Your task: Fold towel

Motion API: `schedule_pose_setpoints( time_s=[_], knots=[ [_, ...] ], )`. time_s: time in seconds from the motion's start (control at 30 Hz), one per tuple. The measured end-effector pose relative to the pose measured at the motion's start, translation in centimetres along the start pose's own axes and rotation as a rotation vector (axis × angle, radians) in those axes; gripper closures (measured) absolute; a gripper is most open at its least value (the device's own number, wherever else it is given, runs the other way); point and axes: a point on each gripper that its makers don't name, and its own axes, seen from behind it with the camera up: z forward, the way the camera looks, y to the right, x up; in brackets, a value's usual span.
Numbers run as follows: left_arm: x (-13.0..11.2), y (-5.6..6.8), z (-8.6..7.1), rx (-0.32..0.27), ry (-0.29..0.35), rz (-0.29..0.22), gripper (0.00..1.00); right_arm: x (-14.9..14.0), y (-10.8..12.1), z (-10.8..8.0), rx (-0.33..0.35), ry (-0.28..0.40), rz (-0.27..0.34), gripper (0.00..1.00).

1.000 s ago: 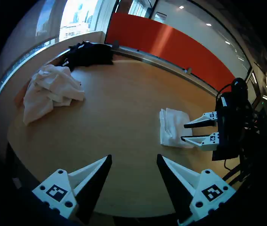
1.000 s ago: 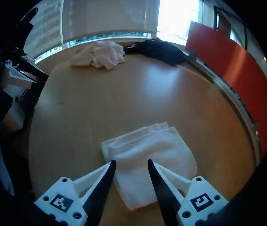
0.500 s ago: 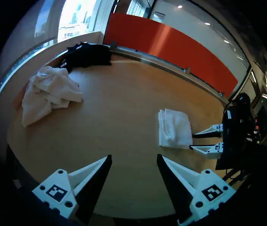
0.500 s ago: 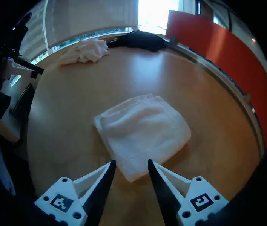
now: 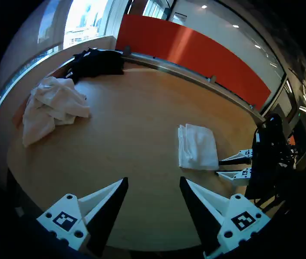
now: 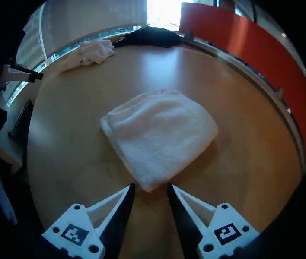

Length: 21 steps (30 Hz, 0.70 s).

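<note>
A white towel lies folded into a thick rectangle on the round wooden table. In the left gripper view my left gripper stands open over the table's near edge, well short of the towel, with nothing between its fingers. My right gripper sits farther off at the towel's right side, pointing at it. In the right gripper view the folded towel lies flat just ahead of my right gripper. Its near corner reaches the gap between the open fingertips, and neither finger presses on it.
A pile of crumpled white towels lies at the table's far left, with a black cloth behind it near the window. A red wall panel runs along the far side. Bare wood surrounds the folded towel.
My right gripper has drawn back off the folded towel, which now lies wholly ahead of its tips. My left gripper has barely moved.
</note>
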Motion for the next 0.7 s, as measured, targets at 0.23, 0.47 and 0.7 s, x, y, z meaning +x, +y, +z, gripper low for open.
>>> schedule_pose_setpoints(
  time_s=[0.23, 0.47, 0.7],
  knots=[
    [0.04, 0.03, 0.08, -0.001, -0.002, 0.004, 0.12, -0.08, 0.35, 0.26, -0.016, 0.010, 0.039, 0.70],
    [0.09, 0.08, 0.16, -0.004, -0.003, 0.011, 0.12, 0.00, 0.02, 0.33, -0.014, 0.022, 0.059, 0.93],
    [0.22, 0.20, 0.25, -0.010, -0.004, 0.019, 0.12, 0.76, -0.09, -0.20, -0.029, 0.042, 0.054, 0.96]
  ],
)
